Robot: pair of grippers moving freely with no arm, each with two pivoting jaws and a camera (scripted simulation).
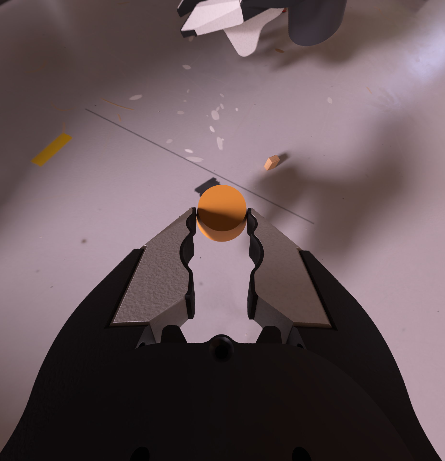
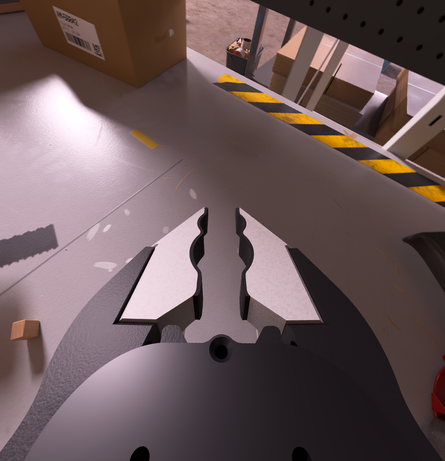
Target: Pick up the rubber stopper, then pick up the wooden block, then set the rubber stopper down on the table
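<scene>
In the left wrist view my left gripper (image 1: 221, 212) is shut on the orange rubber stopper (image 1: 221, 202), gripped at the fingertips and held above the grey table (image 1: 116, 224). The small wooden block (image 1: 271, 162) lies on the table ahead and to the right. My right gripper shows at the top of that view (image 1: 216, 22), above the table. In the right wrist view my right gripper (image 2: 221, 212) is open and empty above the table. The wooden block (image 2: 25, 329) lies at the lower left of it, apart from the fingers.
A cardboard box (image 2: 111, 37) stands at the far left. Yellow-black hazard tape (image 2: 341, 139) marks the table edge on the right. A red bin (image 2: 443, 389) and a dark object (image 2: 436, 257) sit at the right. Strips of dark tape (image 2: 24, 245) and yellow tape (image 2: 143, 139) lie flat.
</scene>
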